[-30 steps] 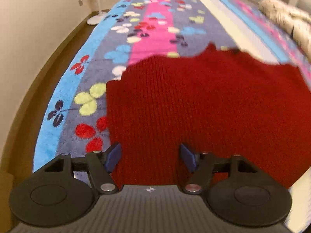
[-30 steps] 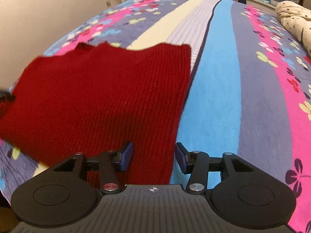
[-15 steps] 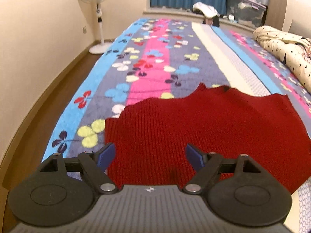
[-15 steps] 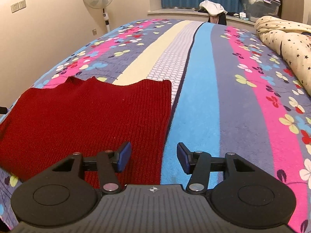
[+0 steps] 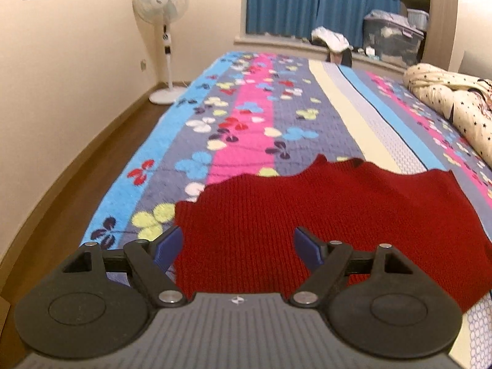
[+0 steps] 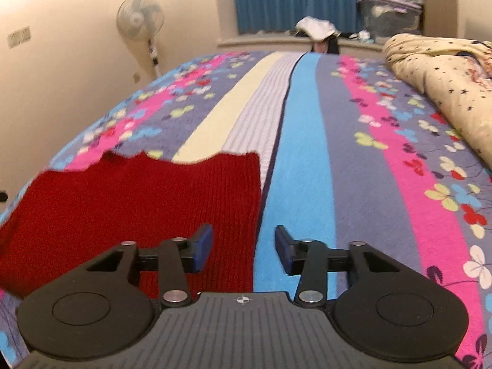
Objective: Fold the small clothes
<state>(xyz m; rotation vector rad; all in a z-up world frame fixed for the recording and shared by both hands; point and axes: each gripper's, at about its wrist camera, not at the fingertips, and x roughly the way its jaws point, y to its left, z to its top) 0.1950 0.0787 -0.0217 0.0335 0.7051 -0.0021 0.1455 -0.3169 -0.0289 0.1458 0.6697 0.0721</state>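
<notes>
A dark red knitted garment [image 5: 323, 215] lies flat on the striped, flowered bedspread [image 5: 246, 117]; it also shows in the right wrist view [image 6: 138, 203]. My left gripper [image 5: 238, 247] is open and empty, above the garment's near left part. My right gripper [image 6: 244, 247] is open and empty, above the garment's near right edge, with its left finger over the knit and its right finger over the blue stripe. The garment's near hem is hidden behind both grippers.
A cream star-print duvet [image 6: 446, 77] is bunched at the bed's right side. A standing fan [image 5: 163, 40] is on the wooden floor by the left wall. Storage boxes [image 5: 393, 40] and clothes sit on the window ledge behind the bed.
Both grippers have pulled back and tilted up from close over the garment, so more of the room and bed shows. The garment lies flat and unmoved. Both jaws stay open.
</notes>
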